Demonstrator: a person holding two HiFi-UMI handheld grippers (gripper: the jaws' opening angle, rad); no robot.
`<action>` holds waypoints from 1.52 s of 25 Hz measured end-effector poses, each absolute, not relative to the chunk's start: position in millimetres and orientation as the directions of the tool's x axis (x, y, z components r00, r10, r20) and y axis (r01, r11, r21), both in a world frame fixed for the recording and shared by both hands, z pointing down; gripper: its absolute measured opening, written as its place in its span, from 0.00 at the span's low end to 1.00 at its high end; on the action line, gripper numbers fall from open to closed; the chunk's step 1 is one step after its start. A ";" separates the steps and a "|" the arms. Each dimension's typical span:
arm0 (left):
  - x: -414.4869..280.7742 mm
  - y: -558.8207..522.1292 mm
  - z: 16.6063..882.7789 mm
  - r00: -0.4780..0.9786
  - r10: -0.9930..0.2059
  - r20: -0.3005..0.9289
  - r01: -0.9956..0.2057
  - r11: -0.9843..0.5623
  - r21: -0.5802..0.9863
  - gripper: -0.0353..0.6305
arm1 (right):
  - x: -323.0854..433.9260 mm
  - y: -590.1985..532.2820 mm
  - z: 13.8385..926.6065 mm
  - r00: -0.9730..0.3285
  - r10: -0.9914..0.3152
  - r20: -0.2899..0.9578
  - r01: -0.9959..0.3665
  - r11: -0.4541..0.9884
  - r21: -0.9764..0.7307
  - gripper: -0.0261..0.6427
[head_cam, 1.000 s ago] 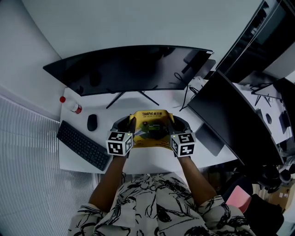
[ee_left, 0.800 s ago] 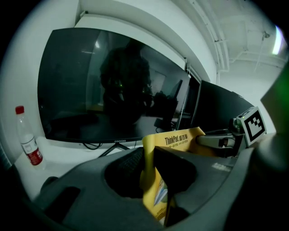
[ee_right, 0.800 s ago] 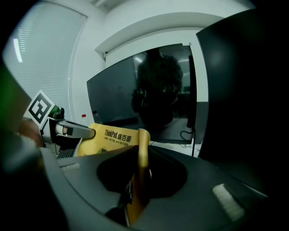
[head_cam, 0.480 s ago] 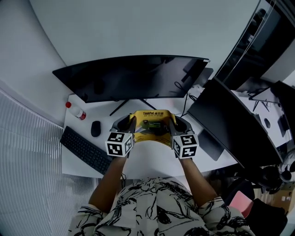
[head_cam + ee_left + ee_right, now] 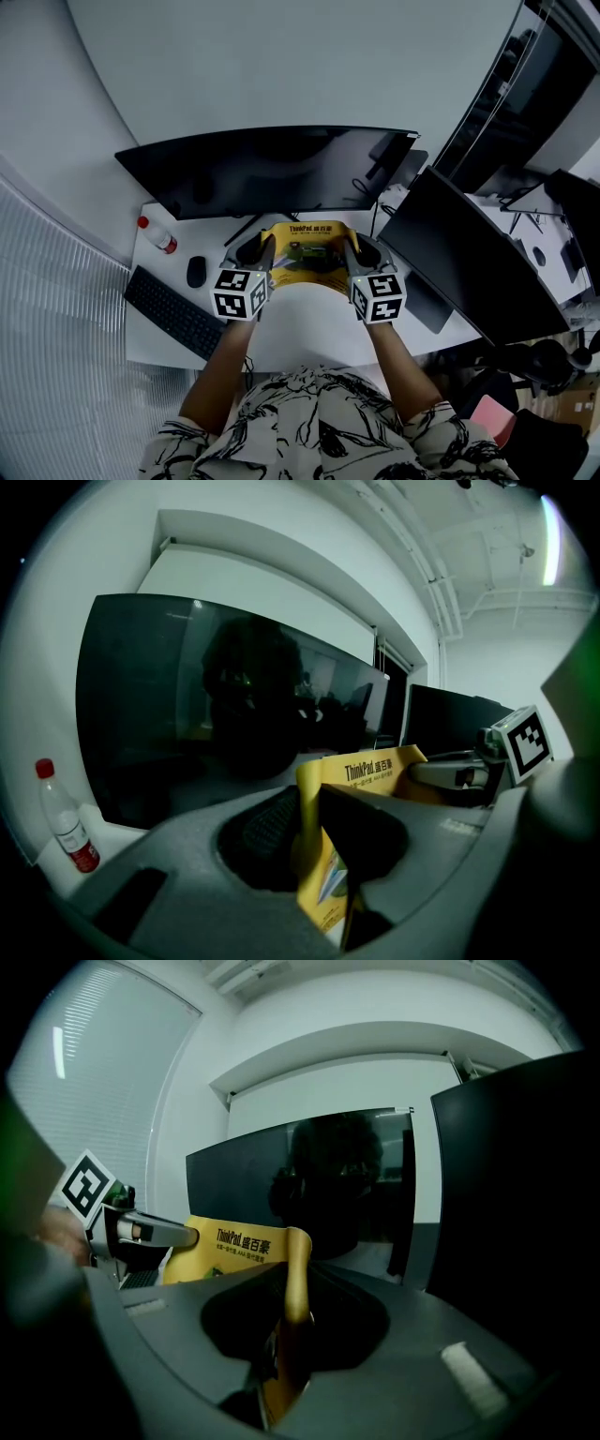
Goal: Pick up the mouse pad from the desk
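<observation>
Risk first. The mouse pad (image 5: 309, 261) is pinched only at its two side edges, the left edge by the left gripper (image 5: 266, 253) and the right edge by the right gripper (image 5: 349, 251). Both sets of jaws are nearly closed, clamped flat on the thin sheet, with nothing else between them.

- Only a narrow strip of each edge is caught, so a slip is likely if either grip is eased.
- If the grippers are drawn apart, an edge could be pulled out. If they are brought together, the sheet is buckled further.
- If one side is raised above the other, the pad is twisted and could be peeled out of the lower jaws.
- The far edge is close to the monitor (image 5: 272, 169), so the screen could be brushed if the pad is pushed forward.

The pad is held over the desk (image 5: 300, 328), in front of the monitor. It looks clear of the surface, though the near edge is hard to judge from above.

Look: yellow, thin, floppy. Dark lettering is printed along the far edge and a green picture in the middle. The edges are curled up at the jaws.
</observation>
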State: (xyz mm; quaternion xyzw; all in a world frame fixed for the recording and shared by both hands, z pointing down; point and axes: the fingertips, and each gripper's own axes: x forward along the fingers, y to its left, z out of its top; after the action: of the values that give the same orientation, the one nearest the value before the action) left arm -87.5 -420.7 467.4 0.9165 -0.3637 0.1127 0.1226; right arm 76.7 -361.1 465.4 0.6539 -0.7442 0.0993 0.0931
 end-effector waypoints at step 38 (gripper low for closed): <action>-72.7 -436.3 321.9 0.738 -0.674 0.039 -0.675 -0.738 0.007 0.17 | 90.7 -370.7 322.0 -0.139 -0.990 -0.006 -0.988 0.138 0.069 0.15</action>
State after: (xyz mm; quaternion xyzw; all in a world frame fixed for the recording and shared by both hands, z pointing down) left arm -72.7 -436.3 321.9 0.9321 -0.3617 0.0169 0.0101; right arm 90.7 -370.7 322.0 0.6559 -0.7541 -0.0281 0.0205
